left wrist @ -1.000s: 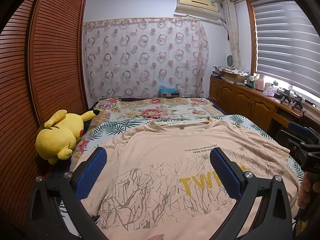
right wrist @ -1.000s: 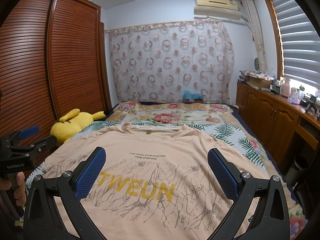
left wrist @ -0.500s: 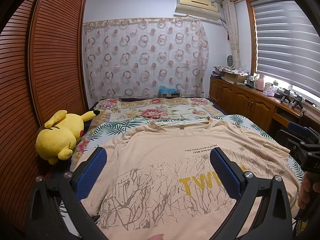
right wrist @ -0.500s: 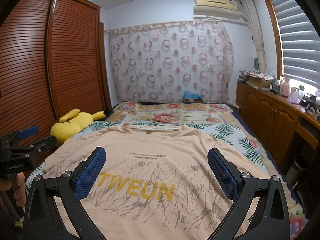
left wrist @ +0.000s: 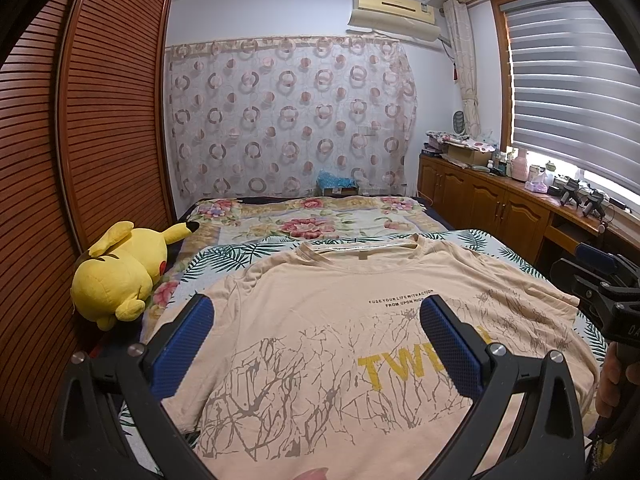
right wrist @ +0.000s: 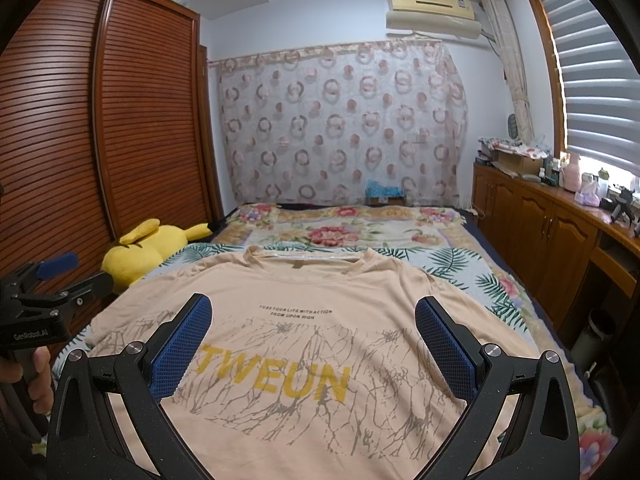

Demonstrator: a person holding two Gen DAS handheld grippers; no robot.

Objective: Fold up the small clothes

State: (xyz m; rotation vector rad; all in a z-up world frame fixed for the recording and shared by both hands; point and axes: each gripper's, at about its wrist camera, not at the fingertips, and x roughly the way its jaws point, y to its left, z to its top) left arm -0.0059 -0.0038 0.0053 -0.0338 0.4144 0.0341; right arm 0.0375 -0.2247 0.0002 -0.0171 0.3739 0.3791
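A peach T-shirt [left wrist: 320, 320] [right wrist: 304, 292] with yellow "TWEUN" lettering and a grey branch print lies spread flat, front up, on the bed, collar toward the far end. My left gripper [left wrist: 316, 308] hovers open above its lower left part, blue pads wide apart and holding nothing. Over the shirt's lower middle, my right gripper [right wrist: 312, 308] is open too, with nothing between its pads. Each gripper shows at the edge of the other's view, held by a hand: the right gripper [left wrist: 596, 280] and the left gripper [right wrist: 44, 280].
The bed [right wrist: 452, 260] has leaf-print and floral covers. A yellow plush toy [left wrist: 120, 268] lies at its left edge against the slatted wooden wardrobe [left wrist: 80, 140]. Wooden cabinets [right wrist: 540, 232] with clutter on top run along the right under the blinds. A dark bin [right wrist: 596, 332] stands beside the bed.
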